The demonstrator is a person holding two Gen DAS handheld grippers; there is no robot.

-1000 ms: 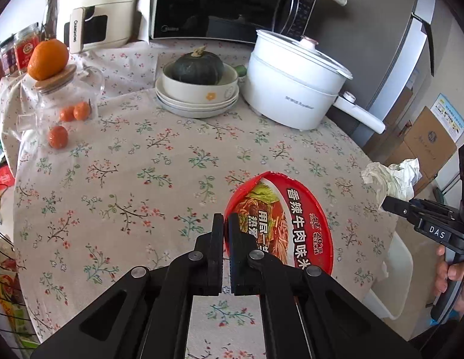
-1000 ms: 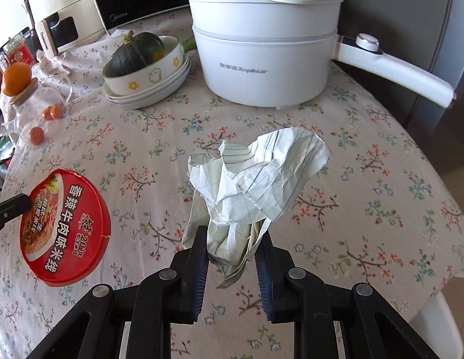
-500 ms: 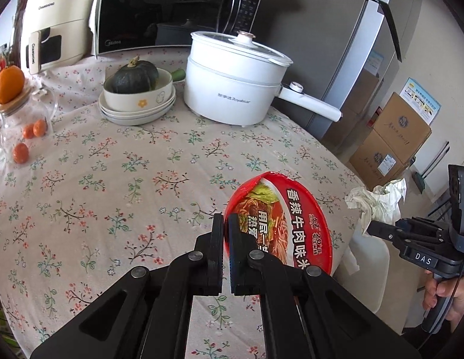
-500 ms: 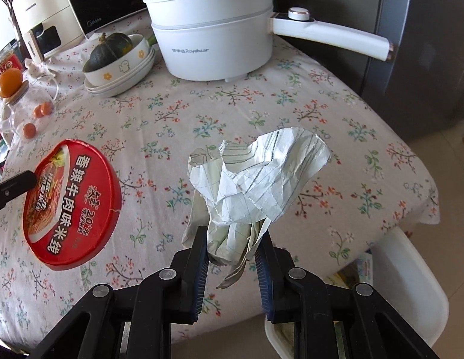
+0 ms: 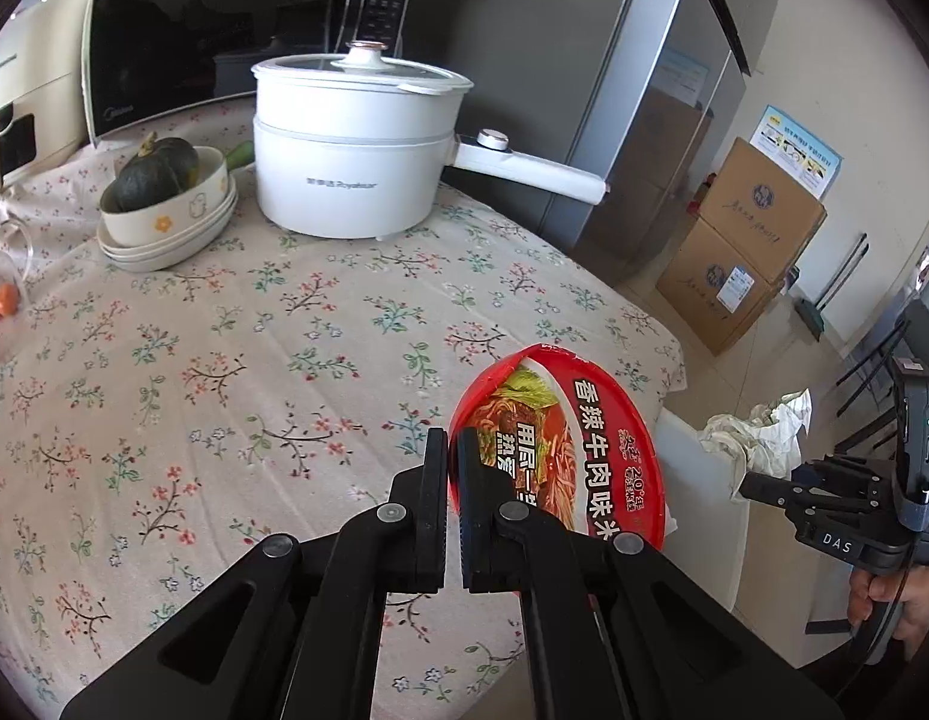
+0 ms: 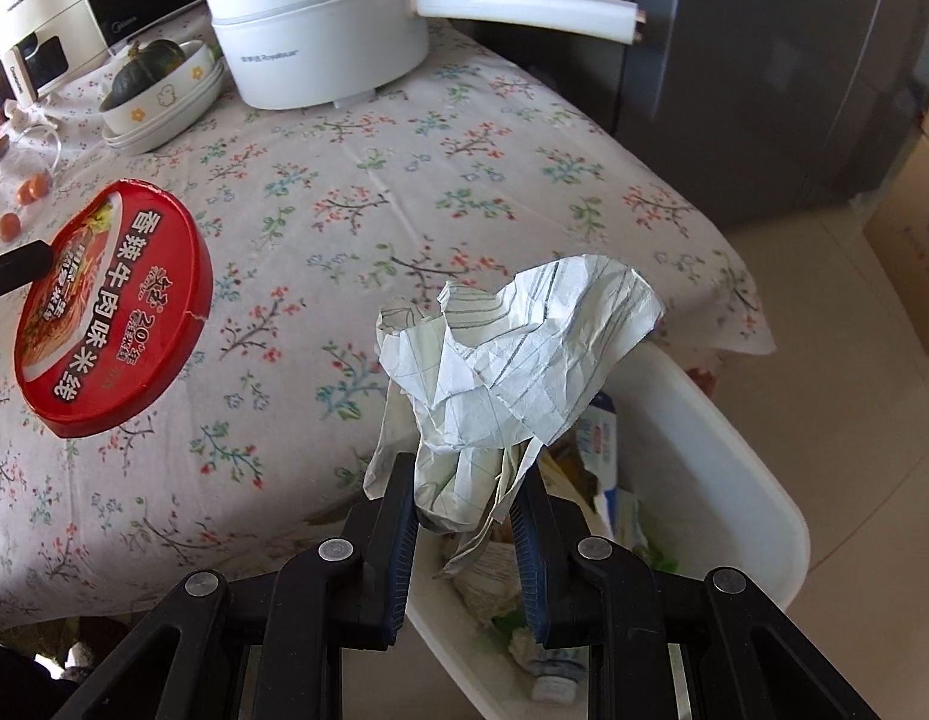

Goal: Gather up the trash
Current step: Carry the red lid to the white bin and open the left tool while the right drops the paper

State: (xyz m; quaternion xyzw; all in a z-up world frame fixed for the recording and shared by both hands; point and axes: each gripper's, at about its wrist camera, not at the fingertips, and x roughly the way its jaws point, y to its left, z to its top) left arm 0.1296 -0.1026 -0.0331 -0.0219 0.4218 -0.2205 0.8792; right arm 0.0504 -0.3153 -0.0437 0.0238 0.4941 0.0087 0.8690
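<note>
Floor opens lower right past the desk [image 6: 344, 192] edge; my right hand-held gripper [image 6: 467, 516] pinches crumpled paper [image 6: 512, 360] over the littered white bin [image 6: 764, 480], my left hand-held gripper [image 5: 452, 480] pinching the red noodle lid [image 5: 584, 450].

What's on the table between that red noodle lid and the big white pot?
Nothing: in the right wrist view, only bare floral tablecloth lies between the red lid and the white pot.
</note>
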